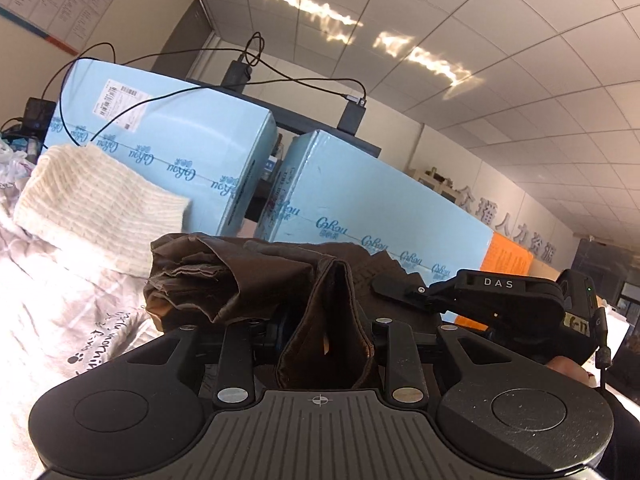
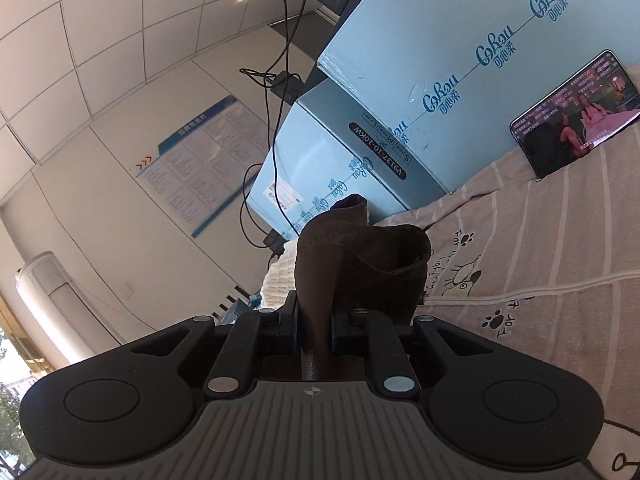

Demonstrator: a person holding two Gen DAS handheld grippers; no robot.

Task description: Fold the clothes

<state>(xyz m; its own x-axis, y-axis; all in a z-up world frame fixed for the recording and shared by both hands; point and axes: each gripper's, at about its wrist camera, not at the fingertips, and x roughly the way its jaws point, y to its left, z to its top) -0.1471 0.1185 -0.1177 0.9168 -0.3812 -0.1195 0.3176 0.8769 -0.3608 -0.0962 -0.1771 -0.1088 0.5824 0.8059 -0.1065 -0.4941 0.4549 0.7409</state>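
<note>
A dark brown garment (image 1: 248, 280) is bunched up and held off the bed by both grippers. My left gripper (image 1: 326, 332) is shut on a fold of it, and the cloth stands up between the fingers. My right gripper (image 2: 314, 328) is shut on another bunch of the brown garment (image 2: 360, 264), which rises above its fingers. The right gripper (image 1: 500, 300) also shows in the left wrist view, just right of the cloth, with a hand behind it.
A cream knitted item (image 1: 96, 200) lies folded on the printed bed sheet (image 1: 60, 300). Two light blue boxes (image 1: 380, 208) stand behind, with cables and chargers on top. A phone (image 2: 576, 116) leans on a box. The striped sheet (image 2: 540, 240) spreads to the right.
</note>
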